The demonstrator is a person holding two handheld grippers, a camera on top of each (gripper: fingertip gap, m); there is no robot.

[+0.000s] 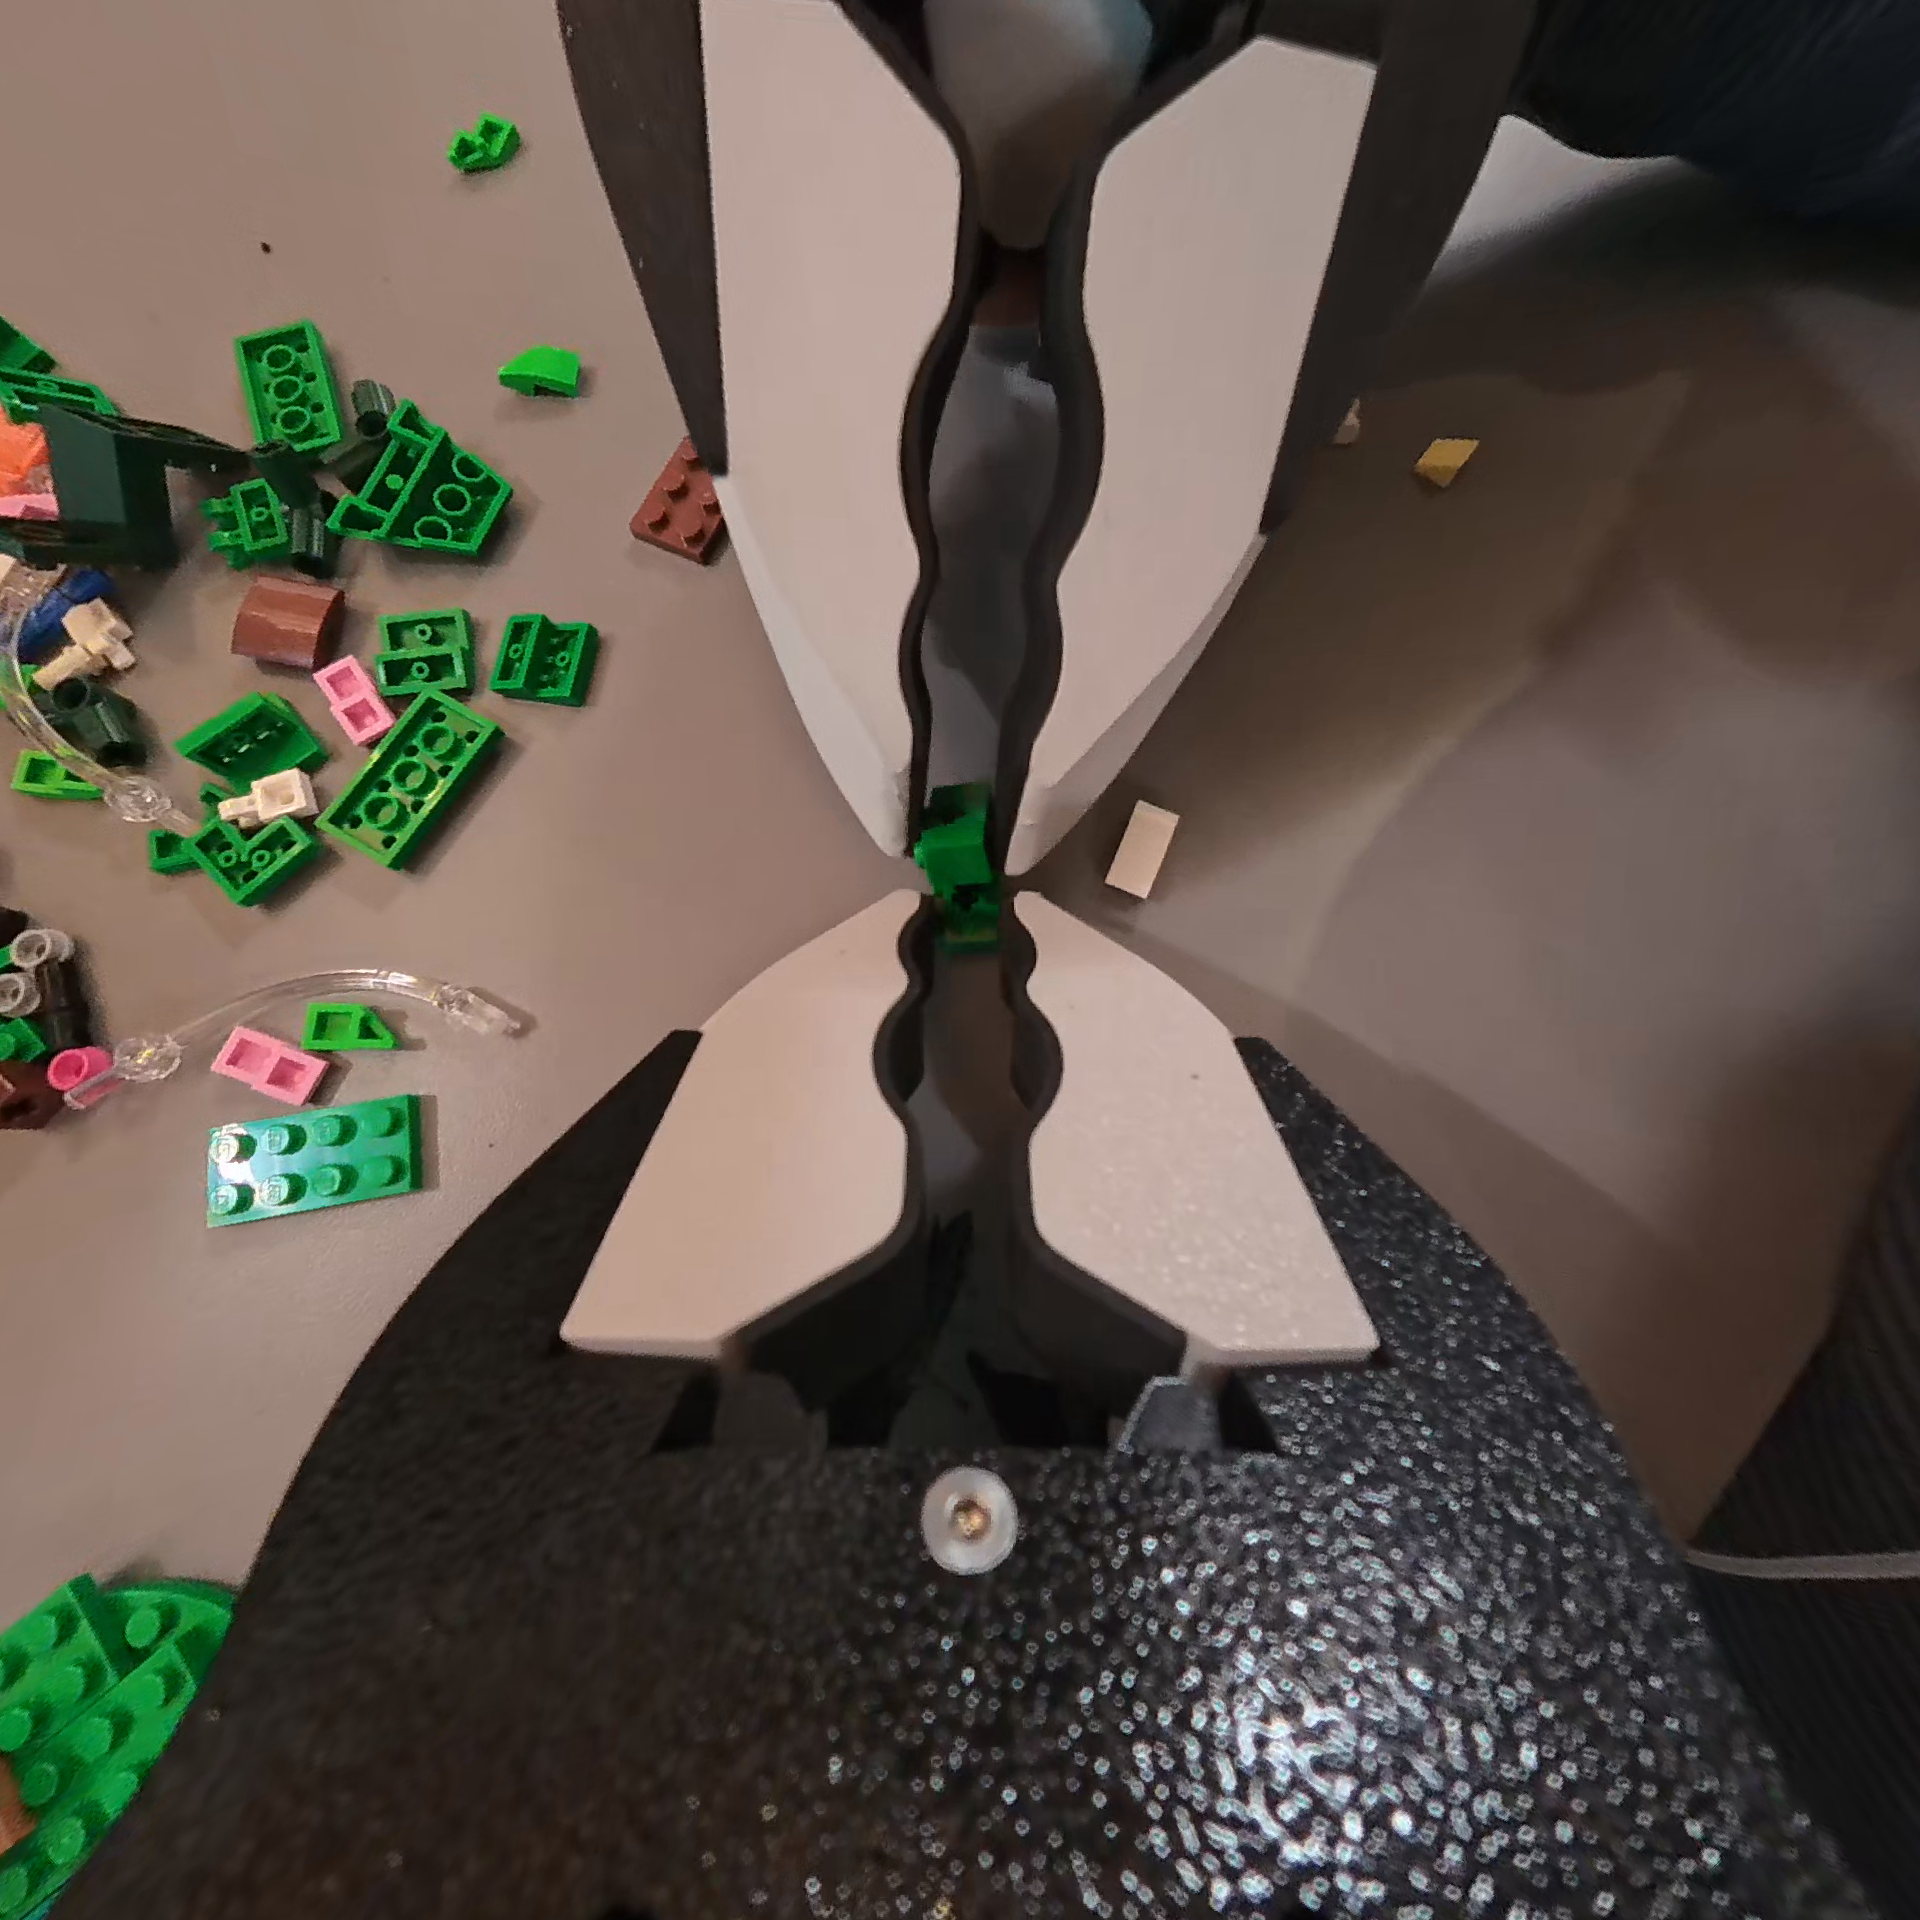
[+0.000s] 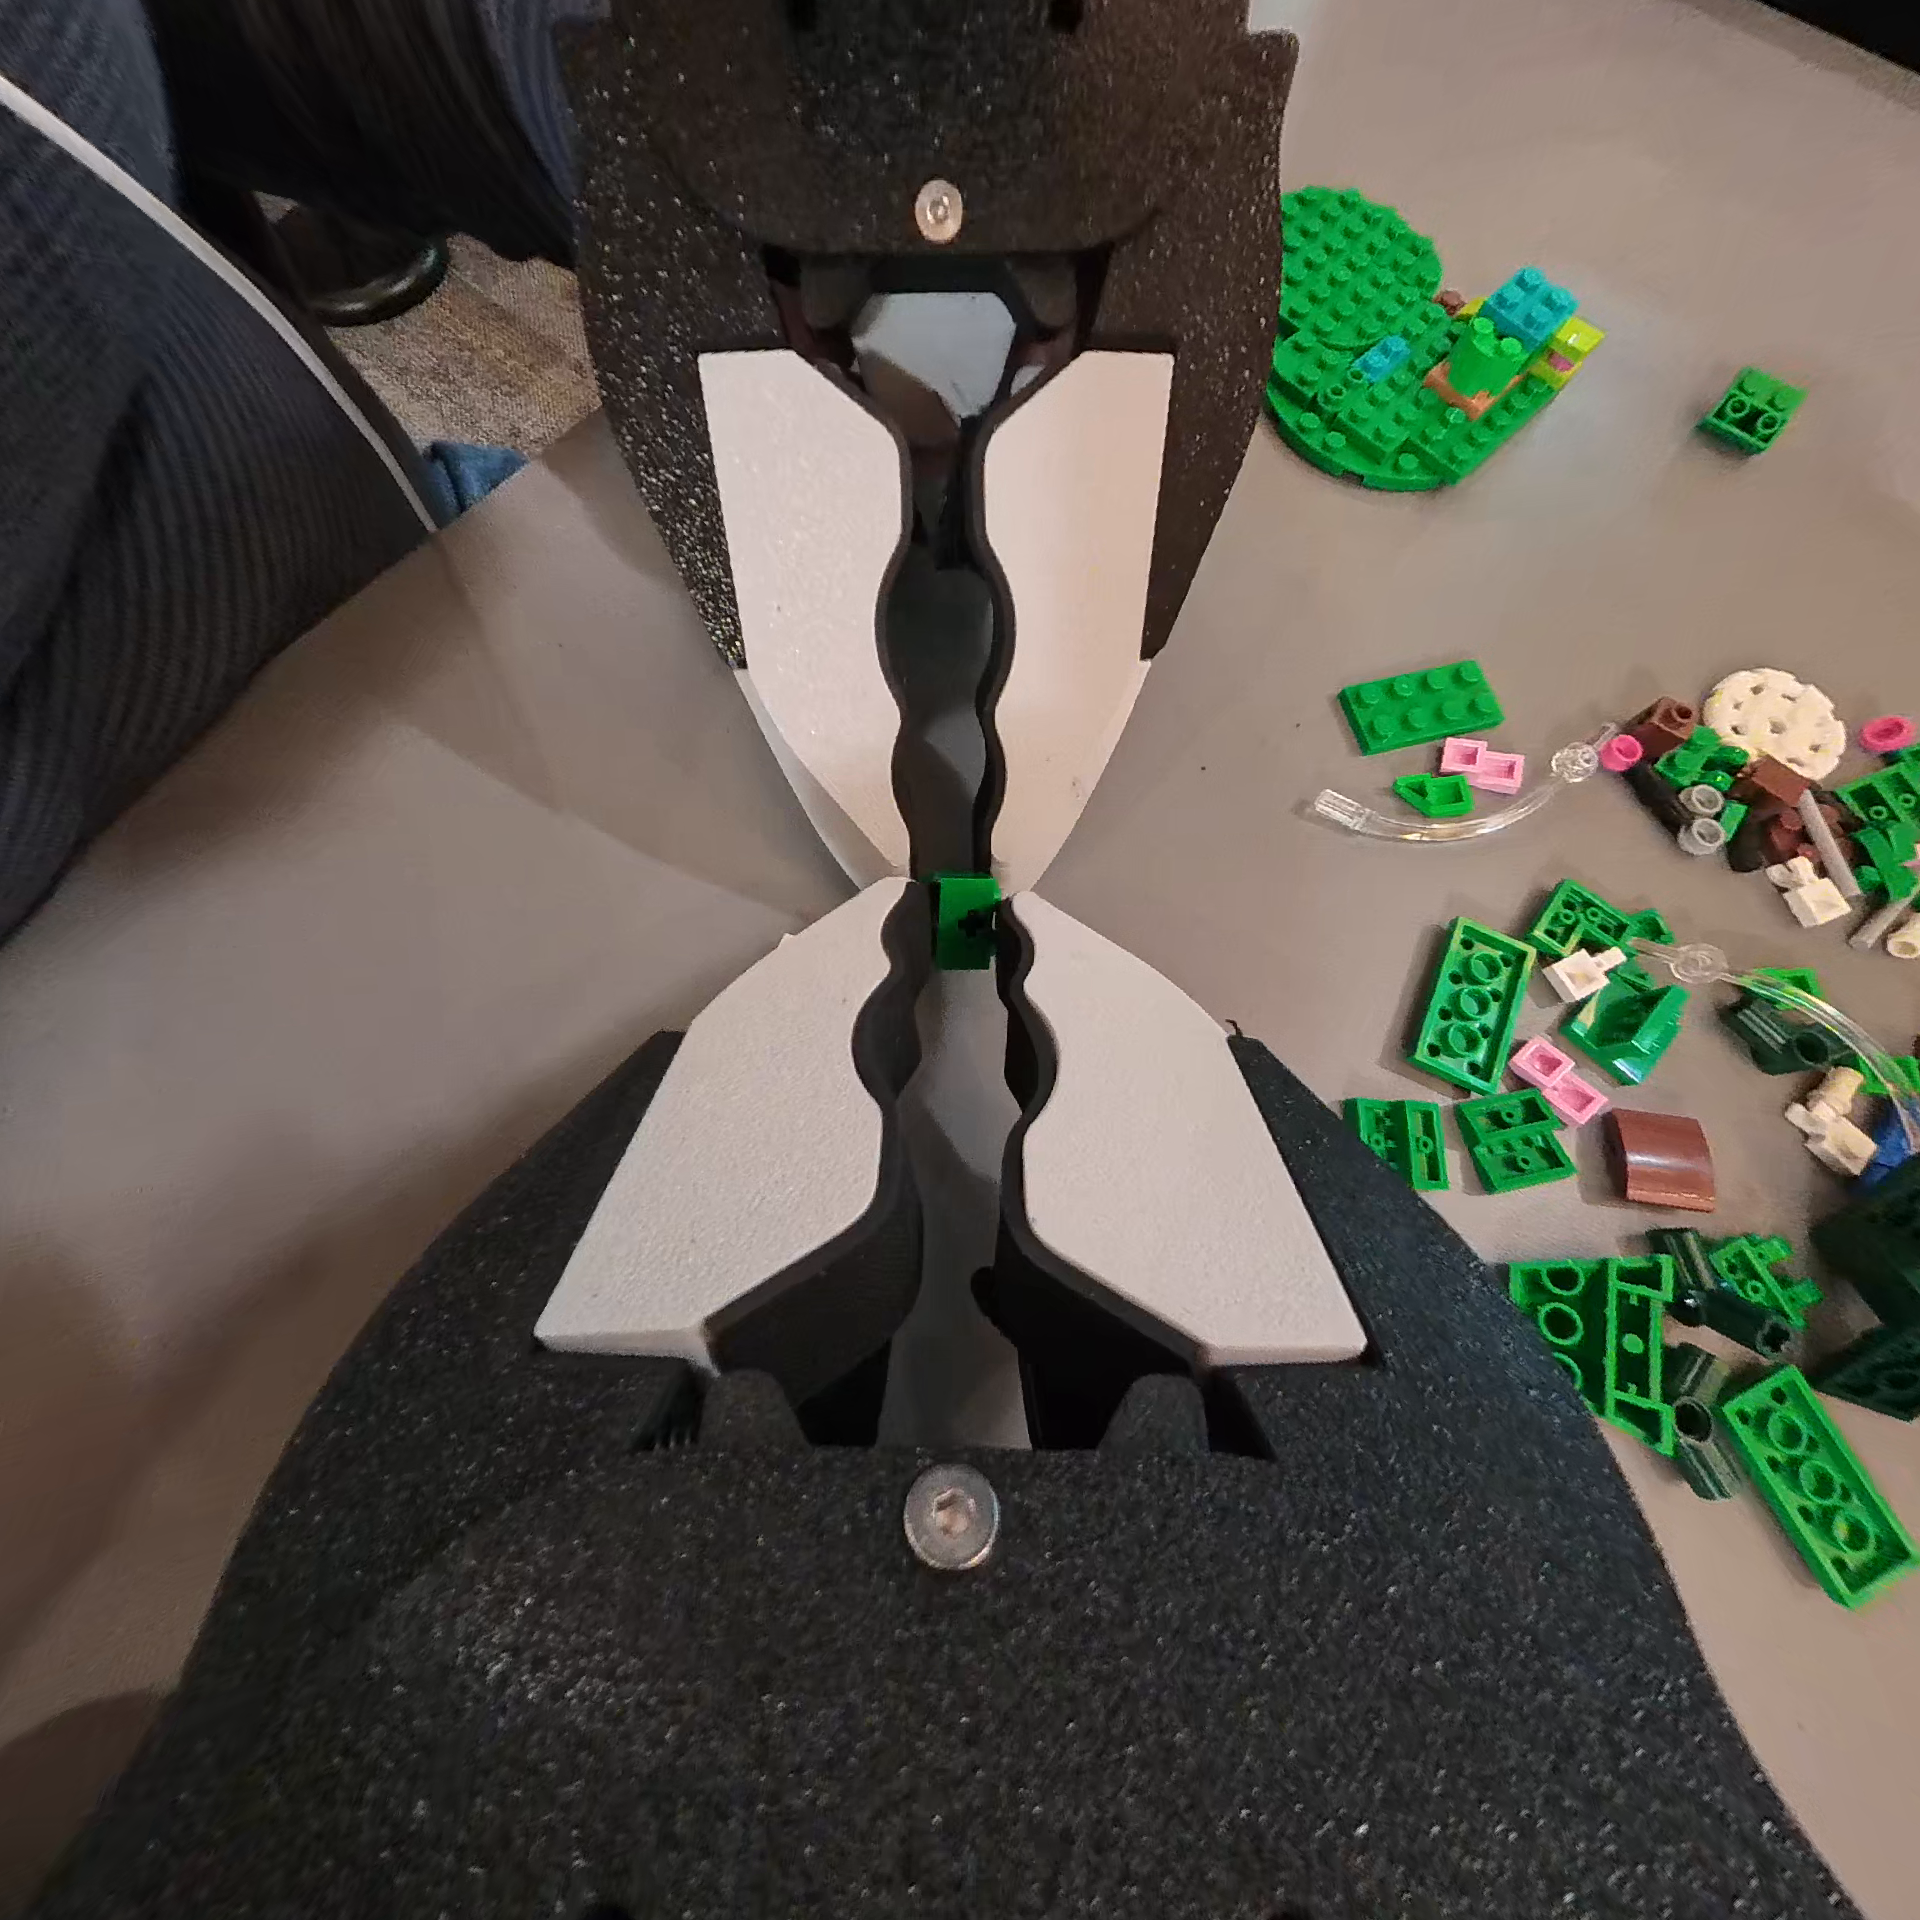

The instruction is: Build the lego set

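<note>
The grey matte tabletop carries the whole set. At one o'clock in the right wrist view sits the round green studded baseplate, bearing only a few low pieces: teal bricks, a lime piece and a small green cone. Judgement: the build is at an early stage, its base laid and little raised on it.

At three to four o'clock lies the loose heap of green, pink, brown and clear plastic bricks, unsorted and large; most of the work appears still ahead.

The left claw and right claw meet tip to tip at centre, both clamped together on one small bright green plastic brick, held clear of the tabletop. It looks like either a handover or two small parts being pressed together; I cannot tell which.
</note>
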